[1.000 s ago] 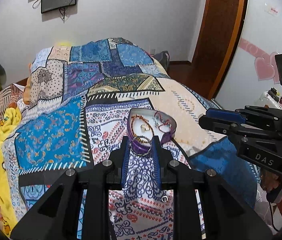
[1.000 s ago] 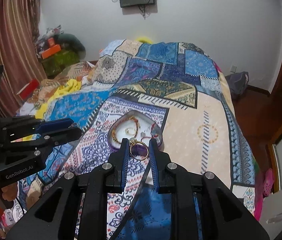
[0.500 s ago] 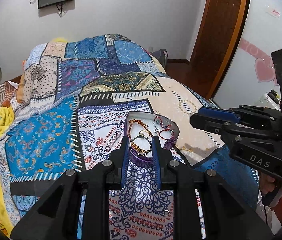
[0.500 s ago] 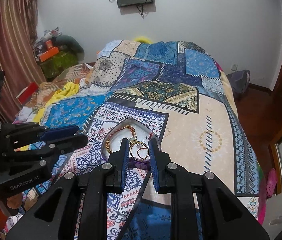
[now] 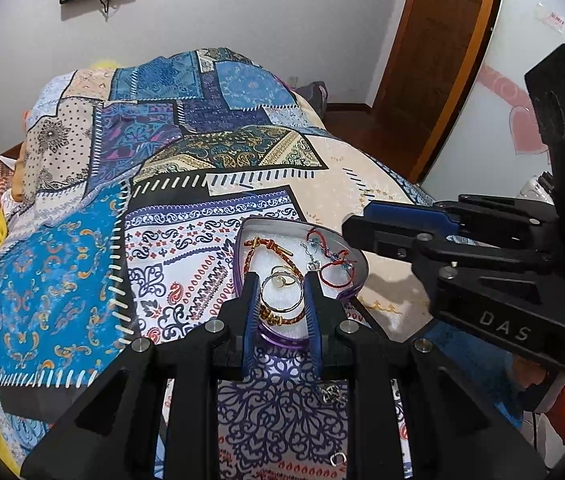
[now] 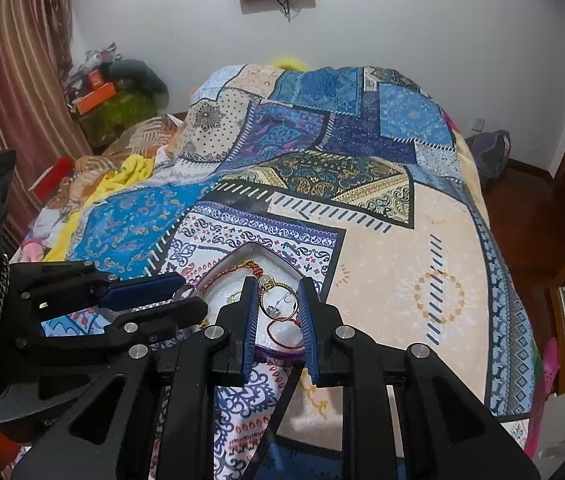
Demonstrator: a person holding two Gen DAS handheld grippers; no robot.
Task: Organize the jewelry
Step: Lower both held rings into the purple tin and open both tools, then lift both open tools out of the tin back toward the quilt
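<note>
Both of your grippers hang over the heart-shaped purple tray (image 5: 356, 280), the left gripper (image 5: 281, 294) pinching a thin silver hoop (image 5: 281, 293), the right gripper (image 6: 279, 300) pinching a gold ring (image 6: 278, 300), each directly above the white lining, nearly touching.

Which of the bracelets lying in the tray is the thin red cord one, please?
The red cord bracelet at the heart-shaped tray's right side; the braided orange-gold bracelet lies left.

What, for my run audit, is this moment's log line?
left gripper: shut on silver ring | right gripper: shut on gold ring | both rings above heart-shaped tray | not released
</note>
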